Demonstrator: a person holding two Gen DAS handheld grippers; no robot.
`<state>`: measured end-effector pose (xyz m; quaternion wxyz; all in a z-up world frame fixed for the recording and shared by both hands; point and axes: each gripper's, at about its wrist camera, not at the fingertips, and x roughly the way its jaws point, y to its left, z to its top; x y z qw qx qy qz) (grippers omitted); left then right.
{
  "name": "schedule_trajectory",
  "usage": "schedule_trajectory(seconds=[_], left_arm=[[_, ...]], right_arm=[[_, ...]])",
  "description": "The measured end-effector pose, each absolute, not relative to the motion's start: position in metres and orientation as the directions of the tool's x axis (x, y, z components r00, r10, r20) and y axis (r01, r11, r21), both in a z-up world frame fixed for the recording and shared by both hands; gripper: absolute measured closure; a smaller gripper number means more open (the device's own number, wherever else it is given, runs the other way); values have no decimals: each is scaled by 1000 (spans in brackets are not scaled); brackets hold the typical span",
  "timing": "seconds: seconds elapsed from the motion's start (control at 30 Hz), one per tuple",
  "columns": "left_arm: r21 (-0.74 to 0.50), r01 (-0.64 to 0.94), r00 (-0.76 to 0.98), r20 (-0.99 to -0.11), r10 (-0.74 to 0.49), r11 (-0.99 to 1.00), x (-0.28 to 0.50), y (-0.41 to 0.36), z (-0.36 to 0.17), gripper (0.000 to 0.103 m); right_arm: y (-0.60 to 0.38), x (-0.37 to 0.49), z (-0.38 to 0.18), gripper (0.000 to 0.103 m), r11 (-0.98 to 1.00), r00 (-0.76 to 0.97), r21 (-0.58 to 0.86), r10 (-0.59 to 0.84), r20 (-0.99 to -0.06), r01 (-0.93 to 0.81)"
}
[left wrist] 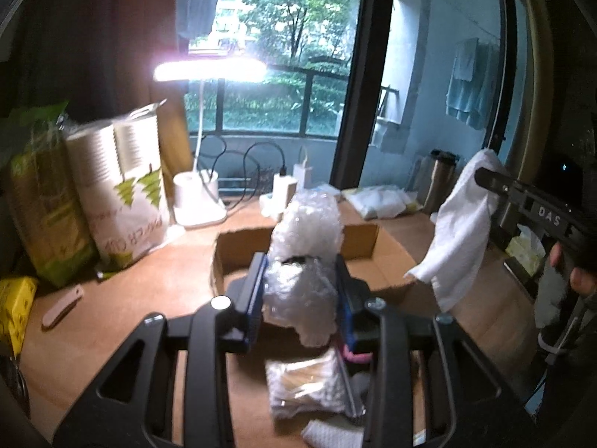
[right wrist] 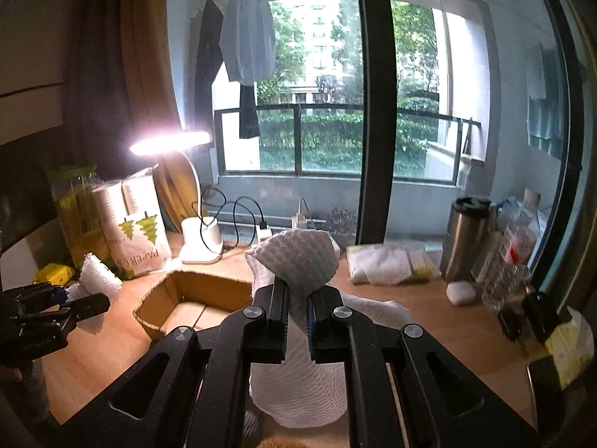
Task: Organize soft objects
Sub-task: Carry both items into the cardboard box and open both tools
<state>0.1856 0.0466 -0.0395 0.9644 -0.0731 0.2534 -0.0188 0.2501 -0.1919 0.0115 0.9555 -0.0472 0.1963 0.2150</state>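
The left gripper (left wrist: 302, 291) clenches a bubble wrap bundle (left wrist: 304, 250) just ahead of it over the cardboard box (left wrist: 367, 233); the right gripper (right wrist: 296, 310) pinches a white towel (right wrist: 298, 257). The towel's hanging tail could snag the box rim or drape outside.

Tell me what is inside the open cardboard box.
The cardboard box shows only its bare brown floor in the right wrist view. In the left wrist view, the bubble wrap and the left gripper cover much of its inside.
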Motion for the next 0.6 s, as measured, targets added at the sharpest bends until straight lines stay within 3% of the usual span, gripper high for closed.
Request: schedule_trajectory(seconds=[0.6], left_arm=[[-192, 28, 875, -470, -116, 981, 242, 39, -44, 68]], right_arm=[[-165, 297, 23, 94, 869, 813, 1, 463, -352, -495]])
